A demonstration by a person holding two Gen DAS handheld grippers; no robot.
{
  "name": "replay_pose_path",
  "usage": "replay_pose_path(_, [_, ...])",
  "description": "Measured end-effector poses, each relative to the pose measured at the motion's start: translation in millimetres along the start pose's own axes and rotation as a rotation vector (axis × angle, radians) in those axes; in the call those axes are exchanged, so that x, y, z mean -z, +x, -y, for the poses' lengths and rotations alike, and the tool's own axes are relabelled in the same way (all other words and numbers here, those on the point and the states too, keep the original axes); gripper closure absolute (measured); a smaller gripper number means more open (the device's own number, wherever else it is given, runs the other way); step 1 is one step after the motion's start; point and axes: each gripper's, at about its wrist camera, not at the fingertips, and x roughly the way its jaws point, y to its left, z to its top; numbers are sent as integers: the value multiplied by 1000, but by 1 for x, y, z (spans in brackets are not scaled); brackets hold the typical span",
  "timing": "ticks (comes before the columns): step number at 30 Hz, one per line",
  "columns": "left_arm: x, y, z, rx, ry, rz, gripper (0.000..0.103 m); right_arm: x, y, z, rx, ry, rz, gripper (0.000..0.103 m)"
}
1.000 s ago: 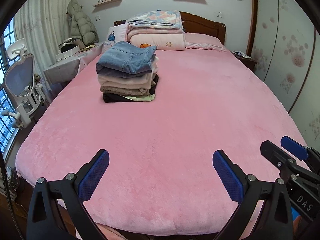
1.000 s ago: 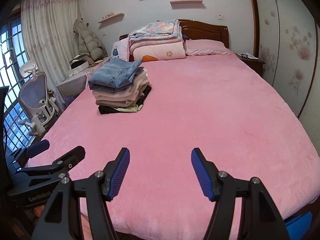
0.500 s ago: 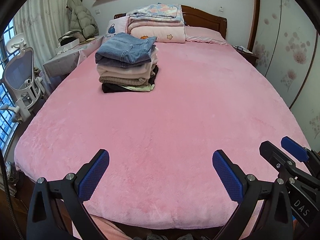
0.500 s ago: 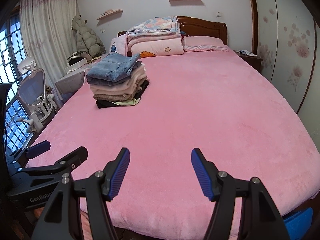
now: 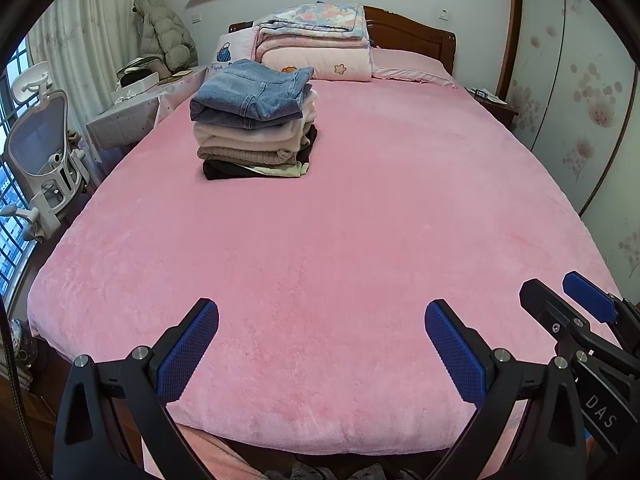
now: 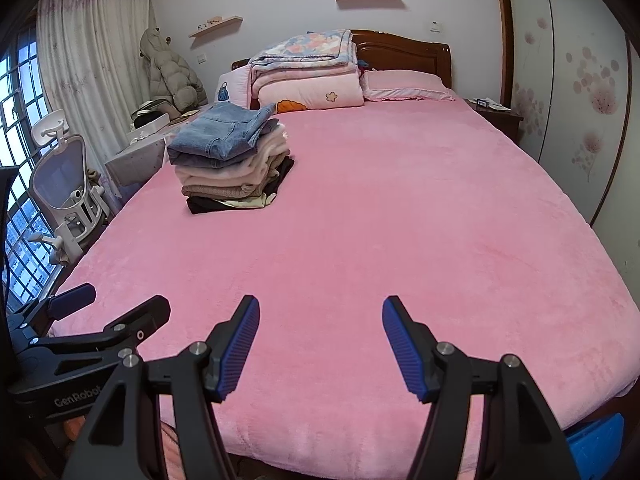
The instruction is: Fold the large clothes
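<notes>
Left gripper (image 5: pixel 322 342): held over the foot edge of the bed, jaws spread wide apart with nothing between them; its blue pads (image 5: pixel 188 350) face each other across bare pink cover. It also shows at the lower left edge of the right wrist view (image 6: pixel 108 312).
Right gripper (image 6: pixel 320 346): beside the left one at the foot of the bed, jaws likewise apart and holding nothing; seen from the left wrist view it sits at the lower right (image 5: pixel 568 304).
Bed (image 5: pixel 360 220): covered with a pink plush blanket, smooth across most of its surface.
Stack of folded clothes (image 5: pixel 254 120): rests on the bed's left half, toward the head end, well apart from both grippers. Folded blue jeans (image 6: pixel 222 132) lie on top, pale pink and beige pieces under them, a dark garment (image 6: pixel 208 205) at the bottom with a light yellowish edge showing beside it.
Folded quilts (image 5: pixel 316 46): piled at the head of the bed against the wooden headboard (image 6: pixel 404 54), a floral one uppermost, a pink one below.
Pillow (image 6: pixel 404 86): pink, just right of the quilts.
Office chair (image 6: pixel 64 188): white mesh, standing left of the bed by the window.
Puffer coat (image 5: pixel 166 38): hanging near the curtain at the far left.
Nightstand (image 6: pixel 496 114): on the bed's right side, small items on it too small to tell.
</notes>
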Motion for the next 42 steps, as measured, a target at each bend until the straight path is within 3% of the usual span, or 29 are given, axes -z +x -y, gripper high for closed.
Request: replay_pose_path(42, [1, 1, 0, -12, -2, 9, 0, -1, 1, 3, 14, -14, -2, 39])
